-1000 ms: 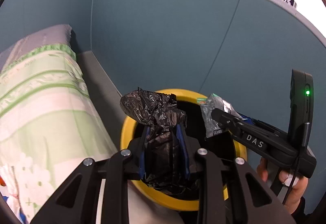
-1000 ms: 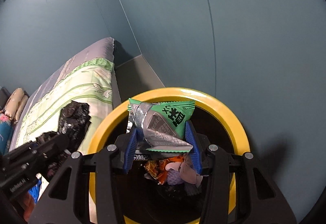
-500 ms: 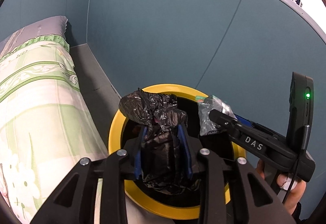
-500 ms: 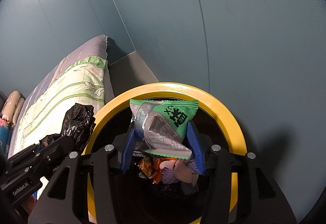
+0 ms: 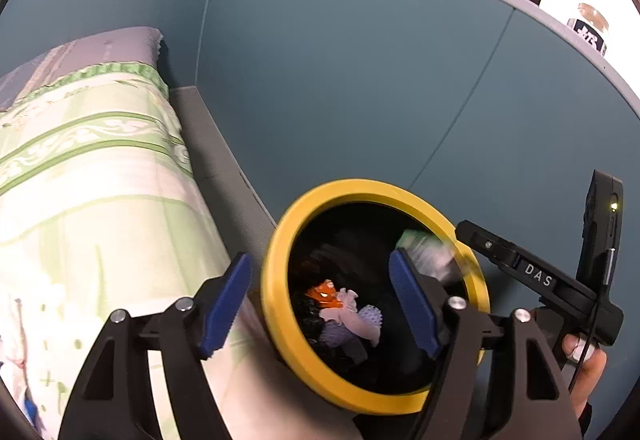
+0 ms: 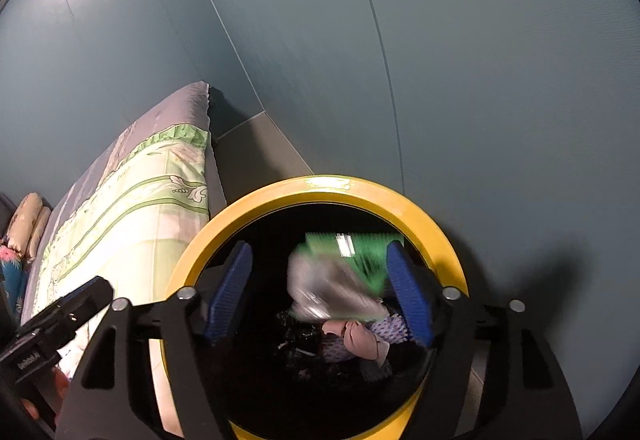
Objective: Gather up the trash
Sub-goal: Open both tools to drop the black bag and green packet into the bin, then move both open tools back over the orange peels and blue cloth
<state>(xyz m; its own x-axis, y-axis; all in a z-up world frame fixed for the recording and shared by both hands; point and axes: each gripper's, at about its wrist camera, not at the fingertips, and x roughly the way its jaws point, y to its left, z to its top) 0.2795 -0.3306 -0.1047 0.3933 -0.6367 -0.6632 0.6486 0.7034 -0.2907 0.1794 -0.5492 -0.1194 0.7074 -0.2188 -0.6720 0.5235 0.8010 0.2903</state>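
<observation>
A black bin with a yellow rim [image 5: 276, 240] [image 6: 328, 188] stands on the floor between the bed and the blue wall. My left gripper [image 5: 320, 304] is open and empty above the bin's left side. My right gripper [image 6: 320, 292] is open above the bin's mouth. A green and silver snack wrapper [image 6: 340, 272], blurred, is loose between the right jaws and falling into the bin; it also shows in the left wrist view [image 5: 424, 252]. Orange, pink and purple trash [image 5: 344, 312] lies inside. The black plastic bag is not clearly visible in the dark bin.
A bed with a green and white floral cover [image 5: 88, 176] [image 6: 132, 208] lies left of the bin. Blue wall panels [image 5: 360, 80] stand close behind it. A jar [image 5: 590, 28] sits on the ledge at top right. Grey floor [image 5: 216, 160] runs between bed and wall.
Both grippers have opened. The black bag has left the left gripper and dropped into the bin. The green wrapper has left the right gripper and is falling.
</observation>
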